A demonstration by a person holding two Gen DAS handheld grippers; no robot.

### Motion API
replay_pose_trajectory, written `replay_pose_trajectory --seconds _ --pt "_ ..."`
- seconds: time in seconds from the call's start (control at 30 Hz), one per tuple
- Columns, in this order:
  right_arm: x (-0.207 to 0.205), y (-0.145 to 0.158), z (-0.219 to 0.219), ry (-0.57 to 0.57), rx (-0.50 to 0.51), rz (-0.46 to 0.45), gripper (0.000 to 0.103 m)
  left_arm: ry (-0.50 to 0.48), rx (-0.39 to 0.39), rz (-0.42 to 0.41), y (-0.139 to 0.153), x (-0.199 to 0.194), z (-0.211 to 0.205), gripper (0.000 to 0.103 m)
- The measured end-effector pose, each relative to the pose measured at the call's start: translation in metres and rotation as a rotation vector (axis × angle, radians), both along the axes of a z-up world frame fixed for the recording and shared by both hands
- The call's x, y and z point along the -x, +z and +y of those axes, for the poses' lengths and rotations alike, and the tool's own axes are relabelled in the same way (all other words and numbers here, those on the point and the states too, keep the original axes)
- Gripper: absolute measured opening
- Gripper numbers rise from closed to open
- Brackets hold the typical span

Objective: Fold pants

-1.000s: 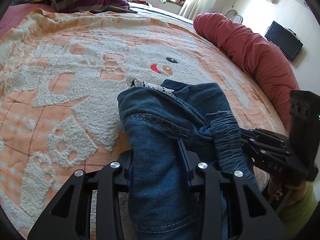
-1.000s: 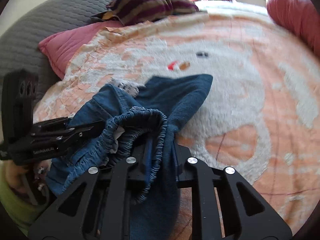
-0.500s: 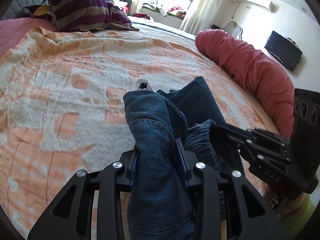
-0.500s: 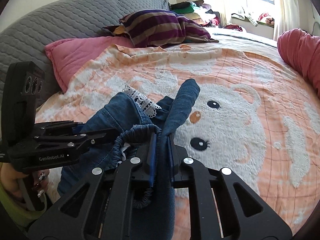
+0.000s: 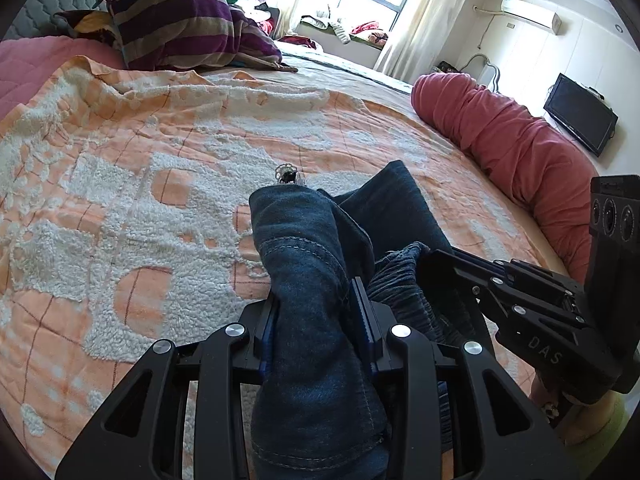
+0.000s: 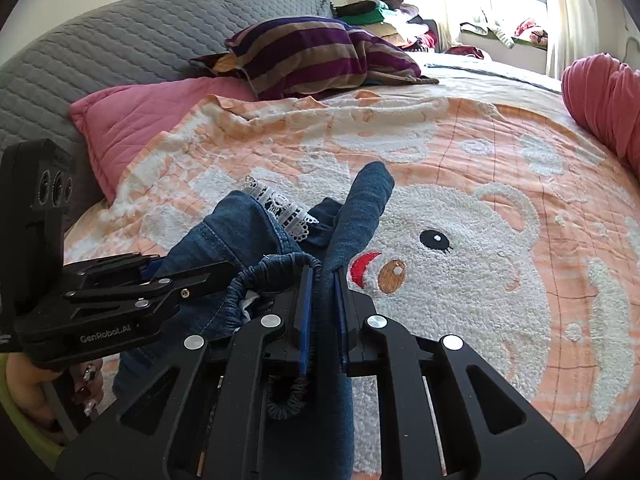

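The blue denim pants (image 5: 316, 264) hang bunched between both grippers above an orange and white bear blanket (image 5: 132, 208). My left gripper (image 5: 316, 312) is shut on a thick roll of denim. To its right, the right gripper (image 5: 440, 264) bites the gathered waistband. In the right wrist view my right gripper (image 6: 323, 280) is shut on a thin fold of the pants (image 6: 356, 216), beside the elastic waistband (image 6: 276, 268). White lace trim (image 6: 280, 208) shows on the lifted cloth. The left gripper (image 6: 192, 276) holds the denim at the left.
A striped pillow (image 5: 180, 28) and a pink quilt (image 6: 140, 120) lie at the head of the bed, against a grey padded headboard (image 6: 100, 52). A red bolster (image 5: 516, 148) runs along the right side. A hand (image 6: 36, 392) grips the left handle.
Both grippers have risen and tilted up with the pants, lifting the cloth off the blanket. The pants now hang narrower and more bunched; the bear's face is uncovered.
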State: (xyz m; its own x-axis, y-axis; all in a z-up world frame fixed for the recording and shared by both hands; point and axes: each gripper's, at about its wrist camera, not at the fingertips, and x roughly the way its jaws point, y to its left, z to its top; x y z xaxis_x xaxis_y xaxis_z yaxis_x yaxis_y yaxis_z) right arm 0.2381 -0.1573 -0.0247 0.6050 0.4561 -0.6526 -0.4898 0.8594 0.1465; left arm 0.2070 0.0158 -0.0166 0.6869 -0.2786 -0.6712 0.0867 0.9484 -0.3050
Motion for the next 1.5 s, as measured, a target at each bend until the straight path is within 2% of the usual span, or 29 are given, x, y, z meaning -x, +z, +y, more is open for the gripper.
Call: replay_pose_trajectory --seconds 0.57,0.73,0.9,1.17,1.33,1.5 --pt "-0.006 -0.016 -0.006 -0.049 0.035 0.026 0.006 0.022 -0.033 0.024 -0.013 -0.005 0.002 0.031" --pt "-0.009 -0.022 -0.01 -0.085 0.068 0.044 0.006 0.028 -0.063 0.033 -0.016 -0.005 0.001 0.035" --pt "-0.013 -0.03 -0.018 -0.127 0.079 0.078 0.012 0.032 -0.082 0.035 -0.018 -0.003 0.0 0.042" --pt "-0.015 -0.039 -0.025 -0.171 0.127 0.099 0.029 0.036 -0.09 0.047 -0.02 -0.002 0.001 0.045" --pt "-0.017 -0.044 -0.029 -0.185 0.134 0.115 0.035 0.035 -0.093 0.052 -0.022 -0.002 0.001 0.045" --pt "-0.017 -0.045 -0.027 -0.185 0.143 0.114 0.035 0.039 -0.094 0.052 -0.023 -0.001 0.001 0.046"
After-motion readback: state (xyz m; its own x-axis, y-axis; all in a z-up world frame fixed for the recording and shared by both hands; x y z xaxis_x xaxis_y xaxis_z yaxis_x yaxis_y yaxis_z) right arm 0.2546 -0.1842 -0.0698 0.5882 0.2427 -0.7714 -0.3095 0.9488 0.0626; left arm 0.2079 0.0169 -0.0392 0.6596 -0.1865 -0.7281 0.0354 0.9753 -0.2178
